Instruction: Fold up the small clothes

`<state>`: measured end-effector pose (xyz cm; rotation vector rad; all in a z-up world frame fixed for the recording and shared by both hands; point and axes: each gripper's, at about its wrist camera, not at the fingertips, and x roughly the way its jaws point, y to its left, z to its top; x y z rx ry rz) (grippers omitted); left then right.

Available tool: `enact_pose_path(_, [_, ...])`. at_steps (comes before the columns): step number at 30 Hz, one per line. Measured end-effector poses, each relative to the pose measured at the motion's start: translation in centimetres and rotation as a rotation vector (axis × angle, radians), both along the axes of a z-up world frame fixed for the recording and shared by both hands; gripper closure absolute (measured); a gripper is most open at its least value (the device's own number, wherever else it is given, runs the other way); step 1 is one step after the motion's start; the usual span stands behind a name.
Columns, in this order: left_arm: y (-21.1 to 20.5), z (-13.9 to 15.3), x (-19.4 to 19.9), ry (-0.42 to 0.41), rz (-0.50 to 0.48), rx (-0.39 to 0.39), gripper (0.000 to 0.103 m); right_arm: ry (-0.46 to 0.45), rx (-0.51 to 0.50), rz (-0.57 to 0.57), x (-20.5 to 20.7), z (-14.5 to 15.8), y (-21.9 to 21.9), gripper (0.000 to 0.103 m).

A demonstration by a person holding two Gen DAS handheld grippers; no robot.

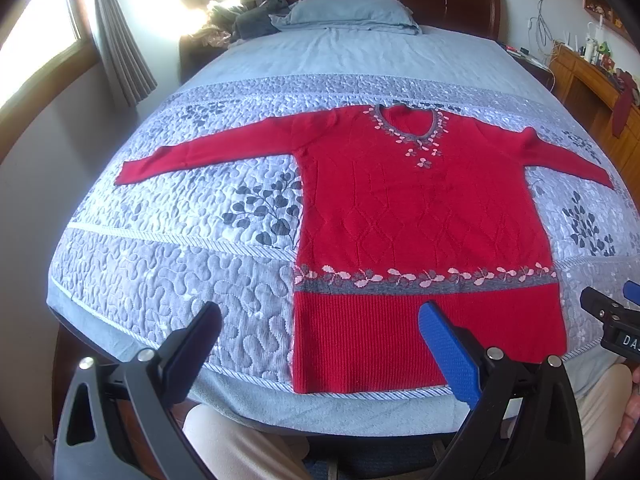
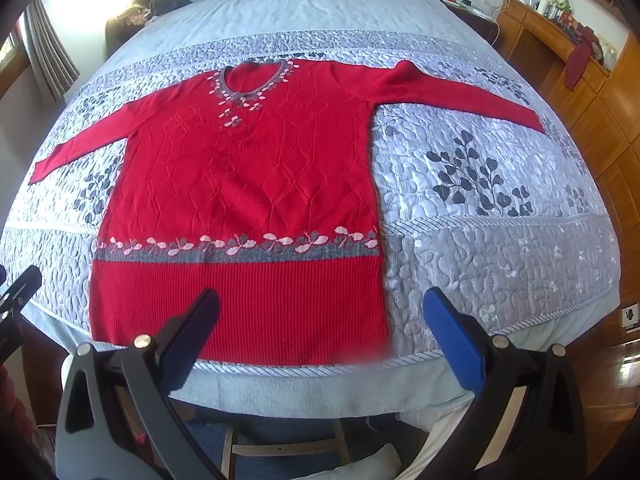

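Red sweater (image 1: 420, 216) lies flat on bed (image 1: 192, 280), sleeves spread, hem just ahead of left tongs (image 1: 320, 332) and right tongs (image 2: 320, 320), both open, empty; pillow (image 1: 348, 10) beyond.

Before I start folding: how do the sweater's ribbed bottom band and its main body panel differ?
On the red sweater, the ribbed bottom band has fine straight vertical ribs, while the body panel carries a raised diamond pattern. The band lies at the near bed edge; the panel sits farther in, up to the neckline. Both are the same red, flat, divided by a grey leaf stripe.
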<state>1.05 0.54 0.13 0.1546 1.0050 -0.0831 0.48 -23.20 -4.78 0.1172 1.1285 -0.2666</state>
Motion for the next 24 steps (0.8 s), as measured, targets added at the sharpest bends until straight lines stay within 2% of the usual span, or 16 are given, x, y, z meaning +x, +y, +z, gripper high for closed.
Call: enact_pose_path(24, [0.01,-0.67,0.23,0.009,0.0,0.006,0.004,0.007,0.002,0.0,0.1,-0.47,-0.21,0.002])
